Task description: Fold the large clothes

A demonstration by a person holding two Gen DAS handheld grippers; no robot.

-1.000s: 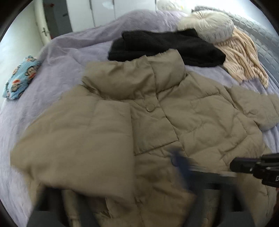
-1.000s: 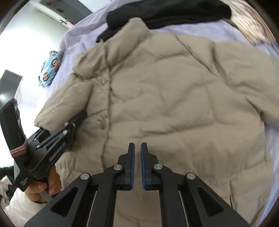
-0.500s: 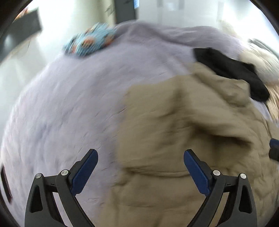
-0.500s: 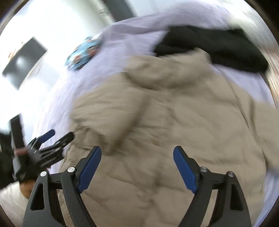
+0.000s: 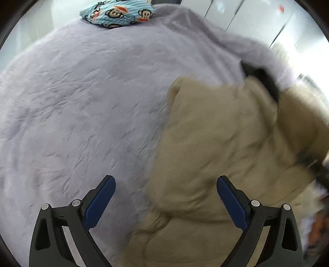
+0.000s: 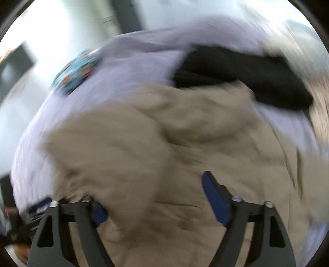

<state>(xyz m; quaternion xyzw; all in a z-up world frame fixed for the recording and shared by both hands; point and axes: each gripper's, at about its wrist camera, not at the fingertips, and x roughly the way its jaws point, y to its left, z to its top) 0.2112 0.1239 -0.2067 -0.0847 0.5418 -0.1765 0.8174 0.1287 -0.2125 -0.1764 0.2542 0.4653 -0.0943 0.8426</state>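
Observation:
A tan puffer jacket (image 5: pixel 226 147) lies on a lilac blanket (image 5: pixel 82 102), its left sleeve folded over the body. My left gripper (image 5: pixel 164 197) is open, with the jacket's lower left edge between its fingers. In the blurred right wrist view the jacket (image 6: pixel 164 154) fills the middle. My right gripper (image 6: pixel 156 201) is open and low over the jacket, its left finger partly hidden by fabric. The left gripper shows faintly at the lower left of that view (image 6: pixel 39 205).
A black garment (image 6: pixel 242 76) lies beyond the jacket's collar. A blue monkey-print cloth (image 5: pixel 117 12) sits at the blanket's far edge. White cabinet doors (image 5: pixel 257 18) stand behind. A cream garment (image 6: pixel 318 102) lies at the right.
Both grippers opened: the right was shut a second ago and the left was blurred. The left swung left to the jacket's edge. The right dropped closer to the jacket.

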